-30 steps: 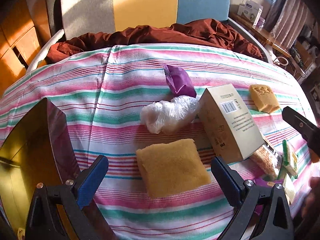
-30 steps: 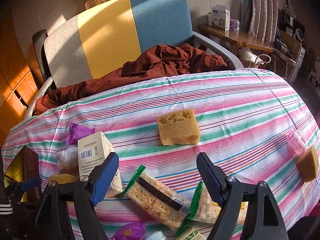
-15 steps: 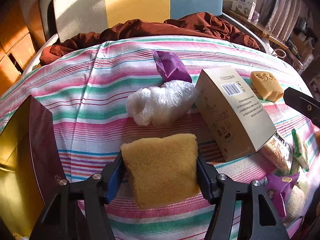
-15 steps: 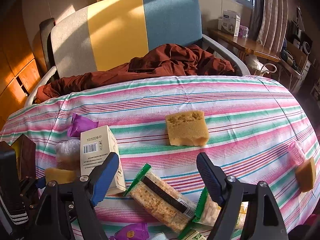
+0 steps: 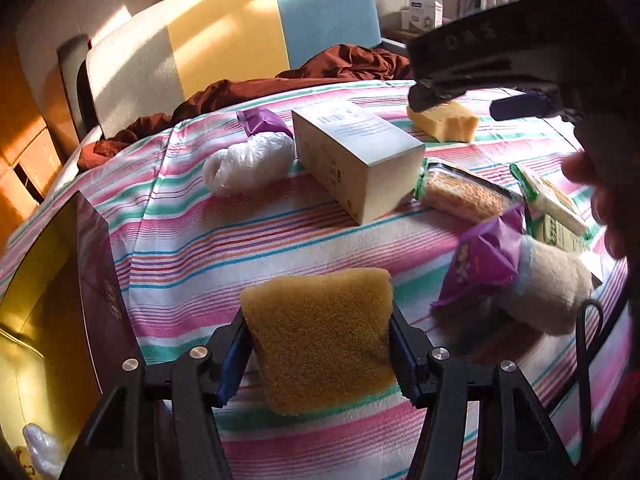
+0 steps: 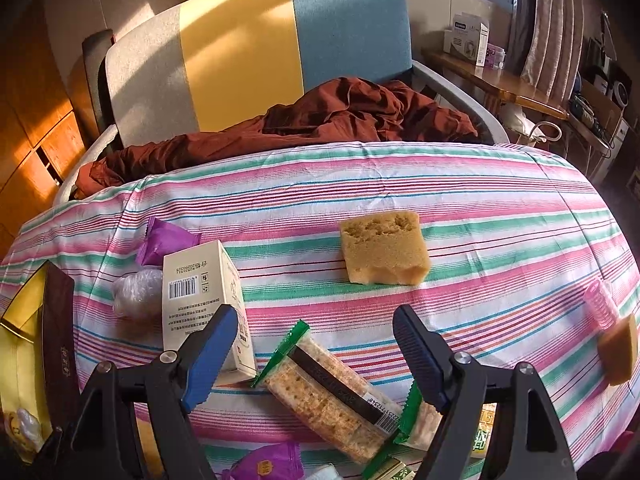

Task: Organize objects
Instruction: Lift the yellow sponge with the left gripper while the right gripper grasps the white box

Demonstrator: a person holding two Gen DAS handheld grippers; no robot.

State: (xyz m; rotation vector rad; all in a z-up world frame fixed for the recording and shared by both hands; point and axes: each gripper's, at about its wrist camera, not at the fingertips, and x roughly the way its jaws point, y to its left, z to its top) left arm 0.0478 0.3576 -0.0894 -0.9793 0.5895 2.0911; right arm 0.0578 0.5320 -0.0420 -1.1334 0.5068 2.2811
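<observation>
My left gripper (image 5: 318, 360) is shut on a yellow-brown sponge (image 5: 320, 336) and holds it lifted above the striped cloth. A dark box with a yellow inside (image 5: 44, 300) stands open at the left. My right gripper (image 6: 312, 352) is open and empty above a cracker packet (image 6: 332, 392). A second sponge (image 6: 382, 248) lies beyond it on the cloth, and it also shows in the left wrist view (image 5: 444, 120). A cream carton (image 5: 356, 152) lies in the middle, also visible in the right wrist view (image 6: 200, 300).
A clear plastic bag (image 5: 248, 160) and a purple packet (image 5: 264, 120) lie behind the carton. Another purple packet (image 5: 484, 260) and a plush item (image 5: 548, 292) lie at right. A pink roller (image 6: 600, 304) and a third sponge (image 6: 618, 352) sit at the far right. A brown blanket (image 6: 320, 120) lies on the chair behind.
My left gripper closed on the yellow-brown sponge and lifted it off the cloth, drawing back. The right gripper stayed open and shifted slightly over the cracker packet.
</observation>
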